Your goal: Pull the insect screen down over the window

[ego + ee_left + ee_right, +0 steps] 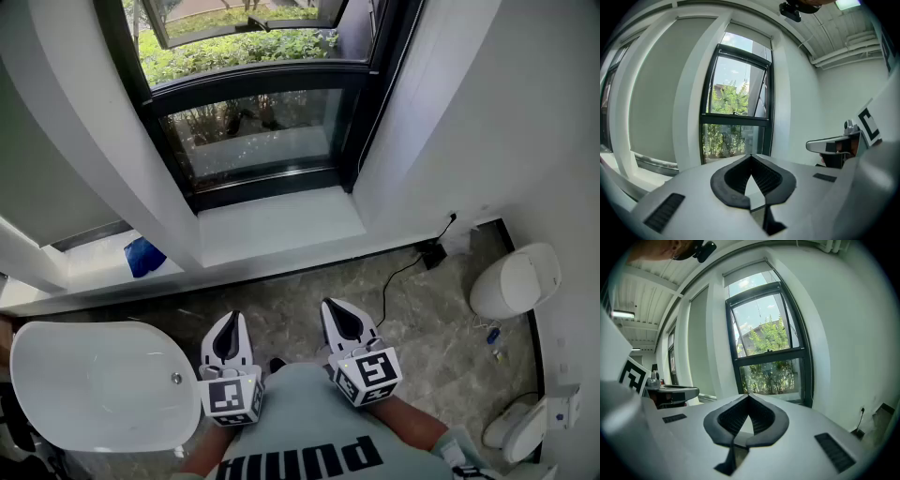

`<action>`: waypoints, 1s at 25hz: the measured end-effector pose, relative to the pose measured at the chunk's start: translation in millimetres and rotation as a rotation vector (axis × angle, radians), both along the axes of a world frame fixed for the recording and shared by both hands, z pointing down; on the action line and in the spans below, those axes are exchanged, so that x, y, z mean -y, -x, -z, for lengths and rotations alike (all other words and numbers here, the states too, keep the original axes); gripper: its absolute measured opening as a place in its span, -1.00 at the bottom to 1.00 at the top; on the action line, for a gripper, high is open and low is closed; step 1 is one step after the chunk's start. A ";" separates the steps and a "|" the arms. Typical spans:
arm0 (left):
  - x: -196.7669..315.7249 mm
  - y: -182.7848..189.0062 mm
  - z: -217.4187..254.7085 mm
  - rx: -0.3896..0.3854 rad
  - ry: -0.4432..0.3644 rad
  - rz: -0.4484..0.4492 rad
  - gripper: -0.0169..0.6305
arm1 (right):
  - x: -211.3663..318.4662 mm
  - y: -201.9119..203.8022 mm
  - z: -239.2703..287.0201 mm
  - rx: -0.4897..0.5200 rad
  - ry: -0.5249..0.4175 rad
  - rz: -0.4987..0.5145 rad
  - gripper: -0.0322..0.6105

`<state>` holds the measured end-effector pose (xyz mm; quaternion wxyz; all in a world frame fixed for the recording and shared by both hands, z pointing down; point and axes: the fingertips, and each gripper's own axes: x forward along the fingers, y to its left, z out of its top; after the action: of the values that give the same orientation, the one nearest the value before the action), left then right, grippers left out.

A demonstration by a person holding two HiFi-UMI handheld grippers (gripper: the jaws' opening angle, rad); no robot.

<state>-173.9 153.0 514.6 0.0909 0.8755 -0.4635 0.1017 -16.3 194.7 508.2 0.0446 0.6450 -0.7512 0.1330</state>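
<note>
Grey stone floor (300, 305) meets a white sill (281, 225) below the black-framed window (253, 122); left gripper (231, 323) and right gripper (336, 311) are clenched, empty.

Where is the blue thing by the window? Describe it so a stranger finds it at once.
Start at the black-framed window. A white pillar runs down its left side, and just left of the pillar's foot lies a low white ledge above the tub. The blue thing sits there, the only coloured item on that all-white ledge.
</note>
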 end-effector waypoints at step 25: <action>64.4 -37.6 14.9 0.101 -0.062 0.068 -0.90 | 72.7 -61.2 15.9 -0.109 -0.027 0.109 -0.89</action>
<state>-136.3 88.6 499.7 0.0437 0.8555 -0.4998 0.1283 44.9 122.0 492.3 0.0837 0.6099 -0.7835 0.0849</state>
